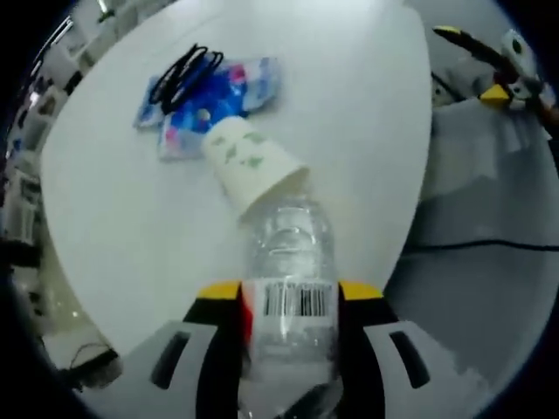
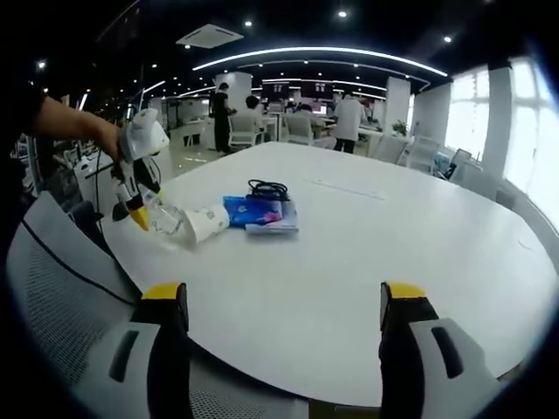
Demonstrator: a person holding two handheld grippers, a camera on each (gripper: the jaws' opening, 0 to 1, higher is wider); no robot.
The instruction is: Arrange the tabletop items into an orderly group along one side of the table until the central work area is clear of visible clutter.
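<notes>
- Tabletop, a large round-edged white surface [image 2: 367, 253], fills the middle of the right gripper view; its centre is bare, and the items sit bunched toward the left-hand edge of the frame.
- Clear plastic water bottle with a barcode label [image 1: 293, 301] lies between the left gripper [image 1: 289, 305] fingers at bottom centre of the left gripper view. They are closed snugly around its labelled body. It looks smooth, thin-walled and probably slippery, so a mid-body hold is sensible; squeezing hard would likely dent it.
- Blue printed soft packets [image 1: 205, 109], flat and floppy, lie at upper left of that view, touching the cup's base. They would be best pinched at an edge or slid.
- White paper cup with green leaf print [image 1: 249, 166] lies tipped over, its mouth over the bottle's top. It is light and crushable, and will likely shift if the bottle moves.
- Black looped cable [image 1: 183, 70] rests on the packets; limp, it may trail.
- Right gripper [image 2: 284, 301] hangs wide open and empty, over the near edge of the tabletop.
</notes>
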